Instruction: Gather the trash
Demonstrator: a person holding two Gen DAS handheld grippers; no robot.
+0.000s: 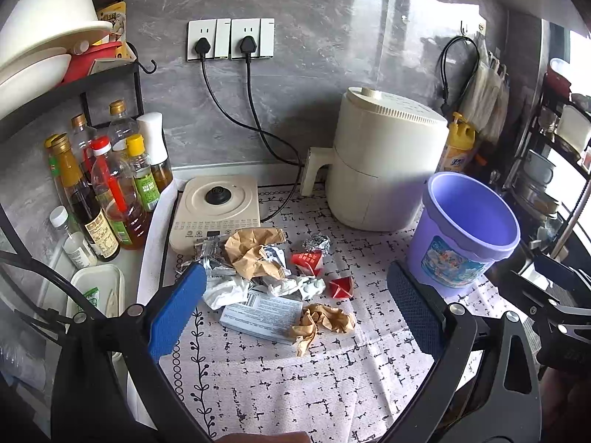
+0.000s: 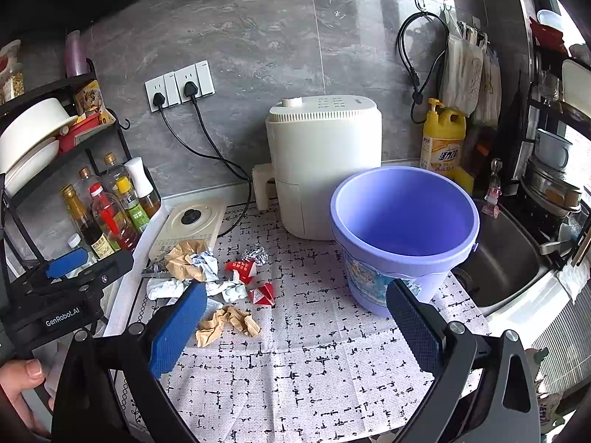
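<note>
Left gripper [image 1: 295, 295] and right gripper [image 2: 295, 313]: jaws apart, empty, above mat [image 2: 314, 361]. Trash pile [image 1: 273, 277] on mat beside cooktop [image 1: 214, 210], left of purple bucket [image 2: 402, 229].

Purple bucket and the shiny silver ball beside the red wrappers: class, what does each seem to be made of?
Purple bucket: apparently smooth moulded plastic with a soft sheen and a printed label. Silver ball: looks like crumpled metal foil, with sharp creases and bright glints.
</note>
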